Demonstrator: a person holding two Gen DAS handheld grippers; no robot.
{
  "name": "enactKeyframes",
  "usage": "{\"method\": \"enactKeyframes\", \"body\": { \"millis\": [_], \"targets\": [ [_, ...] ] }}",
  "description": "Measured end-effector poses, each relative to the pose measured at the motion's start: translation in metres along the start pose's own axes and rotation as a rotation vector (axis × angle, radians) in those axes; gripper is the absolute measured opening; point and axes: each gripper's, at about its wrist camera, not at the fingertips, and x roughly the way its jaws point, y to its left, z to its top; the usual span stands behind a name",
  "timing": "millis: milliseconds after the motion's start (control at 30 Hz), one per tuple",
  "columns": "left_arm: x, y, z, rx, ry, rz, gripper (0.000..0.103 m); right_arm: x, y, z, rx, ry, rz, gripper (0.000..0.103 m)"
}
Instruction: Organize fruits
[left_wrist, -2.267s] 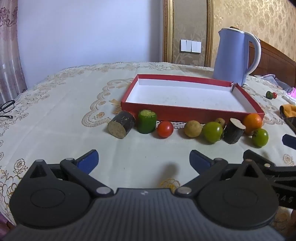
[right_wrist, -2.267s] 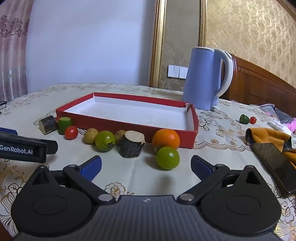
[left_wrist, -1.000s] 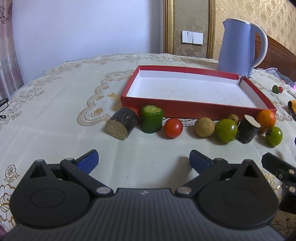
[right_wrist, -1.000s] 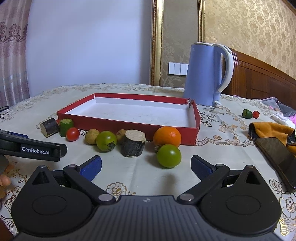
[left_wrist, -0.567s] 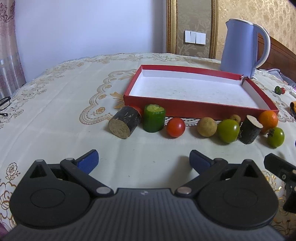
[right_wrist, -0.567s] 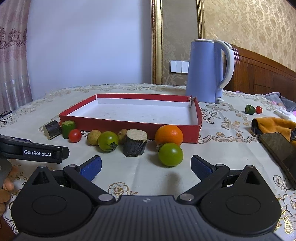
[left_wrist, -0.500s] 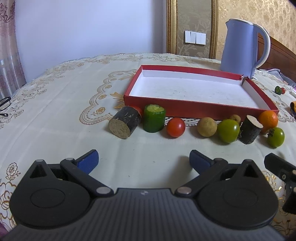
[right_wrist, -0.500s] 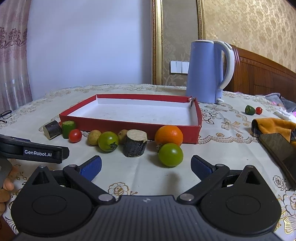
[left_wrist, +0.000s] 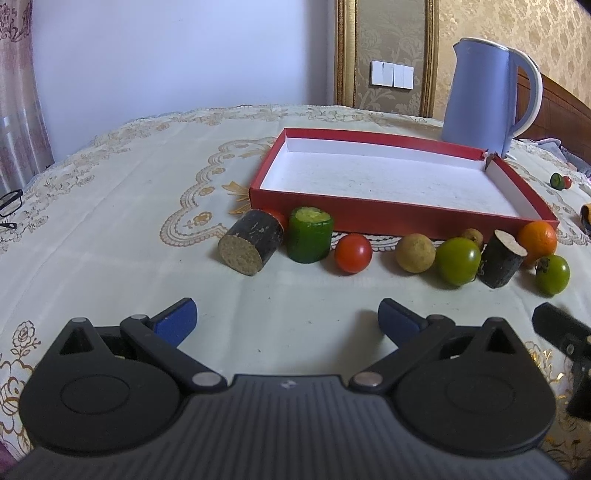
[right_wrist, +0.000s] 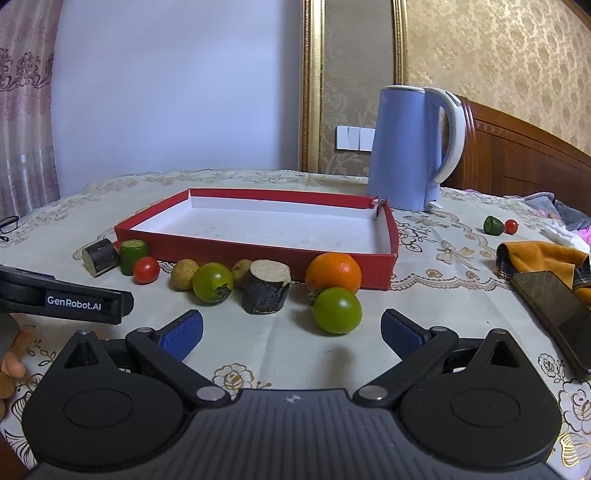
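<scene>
A red tray (left_wrist: 384, 221) (right_wrist: 258, 246) with a bare white floor lies on the cloth. Along its near wall runs a row of produce: a dark log piece (left_wrist: 251, 242), a green cucumber chunk (left_wrist: 309, 234), a red tomato (left_wrist: 353, 253) (right_wrist: 146, 270), a yellow-brown fruit (left_wrist: 415, 253), a green tomato (left_wrist: 458, 261) (right_wrist: 213, 282), a second dark log piece (right_wrist: 266, 286), an orange (right_wrist: 333, 272) and another green tomato (right_wrist: 337, 310). My left gripper (left_wrist: 287, 319) is open, short of the red tomato. My right gripper (right_wrist: 291, 330) is open just before the green tomato.
A blue kettle (right_wrist: 415, 168) stands behind the tray's far right corner. An orange cloth (right_wrist: 543, 258) and a dark phone (right_wrist: 554, 310) lie at the right. A small green and red pair (right_wrist: 498, 225) sits beyond them. Glasses (left_wrist: 9, 203) rest at the far left.
Both views have crept slightly closer to the row of produce over the last second. No fruit has moved and both grippers stay open.
</scene>
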Motion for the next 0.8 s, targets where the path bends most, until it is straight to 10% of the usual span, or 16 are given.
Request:
{"method": "enactKeyframes", "body": {
  "millis": [800],
  "targets": [
    [0.001,0.001,0.0,0.011,0.006,-0.001,0.103,0.004,-0.013,0.005,-0.073,0.026,-0.046,0.103]
  ]
}}
